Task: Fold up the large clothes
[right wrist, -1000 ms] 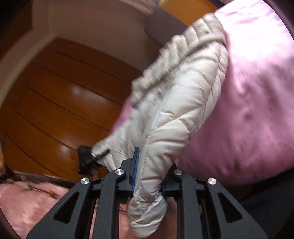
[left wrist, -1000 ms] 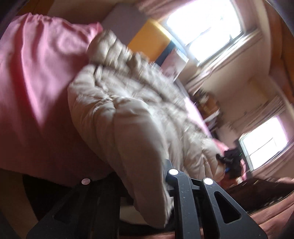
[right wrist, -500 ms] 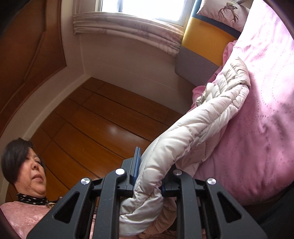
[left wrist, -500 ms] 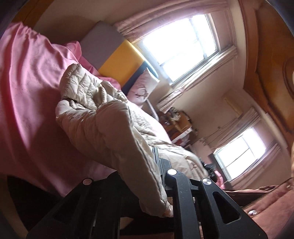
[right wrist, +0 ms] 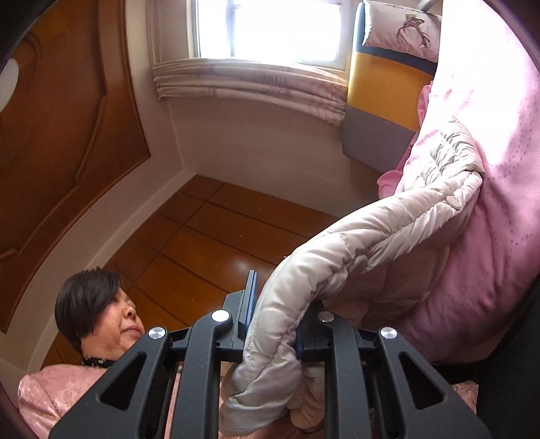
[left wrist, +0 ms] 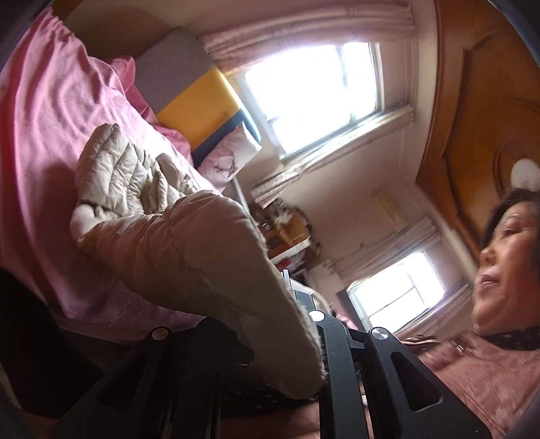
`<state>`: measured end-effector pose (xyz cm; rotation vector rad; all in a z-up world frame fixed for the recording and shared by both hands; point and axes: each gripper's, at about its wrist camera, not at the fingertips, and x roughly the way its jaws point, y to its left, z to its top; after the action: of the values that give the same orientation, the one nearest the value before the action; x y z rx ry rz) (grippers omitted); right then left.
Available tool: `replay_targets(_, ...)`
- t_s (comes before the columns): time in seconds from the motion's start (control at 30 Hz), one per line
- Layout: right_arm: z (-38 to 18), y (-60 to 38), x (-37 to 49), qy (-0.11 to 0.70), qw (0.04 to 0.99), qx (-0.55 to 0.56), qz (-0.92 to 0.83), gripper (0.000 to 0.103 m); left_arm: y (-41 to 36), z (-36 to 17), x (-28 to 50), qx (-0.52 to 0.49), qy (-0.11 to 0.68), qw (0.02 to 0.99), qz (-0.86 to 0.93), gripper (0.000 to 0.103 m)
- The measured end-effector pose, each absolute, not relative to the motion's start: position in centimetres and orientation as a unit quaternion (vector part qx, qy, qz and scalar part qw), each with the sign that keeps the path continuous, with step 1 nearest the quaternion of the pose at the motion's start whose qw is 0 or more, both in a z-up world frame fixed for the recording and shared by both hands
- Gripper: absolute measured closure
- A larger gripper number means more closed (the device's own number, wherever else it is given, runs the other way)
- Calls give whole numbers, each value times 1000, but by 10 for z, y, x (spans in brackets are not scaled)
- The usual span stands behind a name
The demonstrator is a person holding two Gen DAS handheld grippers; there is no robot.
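Home bedroom, bed under a pink bedspread (right wrist: pixel 499 209), embroidered pillow (right wrist: pixel 401 27) against a yellow-and-grey headboard (right wrist: pixel 378 101), curtained window (right wrist: pixel 270 30), wooden floor (right wrist: pixel 216 250), carved wooden ceiling panels (left wrist: pixel 489 111)

Right gripper (right wrist: pixel 275 324) clamps a pale quilted jacket (right wrist: pixel 354 250), which trails up onto the pink bedspread (right wrist: pixel 499 202).

Beige quilted puffer jacket (left wrist: pixel 189 243) drapes off the pink bedspread (left wrist: pixel 50 141), its edges lifted

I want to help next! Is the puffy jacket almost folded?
Not yet. Nothing looks folded. Both tools grip it: the left tool and right tool each pinch the beige jacket, which hangs bunched above the pink bedspread. All the folding is left.
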<state>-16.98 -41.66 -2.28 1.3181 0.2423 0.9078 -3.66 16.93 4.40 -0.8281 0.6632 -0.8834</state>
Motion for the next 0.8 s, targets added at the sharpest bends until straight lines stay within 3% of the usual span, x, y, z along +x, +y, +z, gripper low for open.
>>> replay_targets(0.33, -32, -441, -76, 110, 656, 667, 336, 84, 151, 48, 61, -376, 333, 776, -381, 92)
replay_targets(0.6, -60, -448, -8, 159, 644, 705, 253, 81, 140, 12, 140, -374, 375, 789, -310, 92)
replay_targets(0.8, -80, -446, 23, 193, 646, 711, 200, 72, 143, -27, 186, -393, 417, 777, -259, 83)
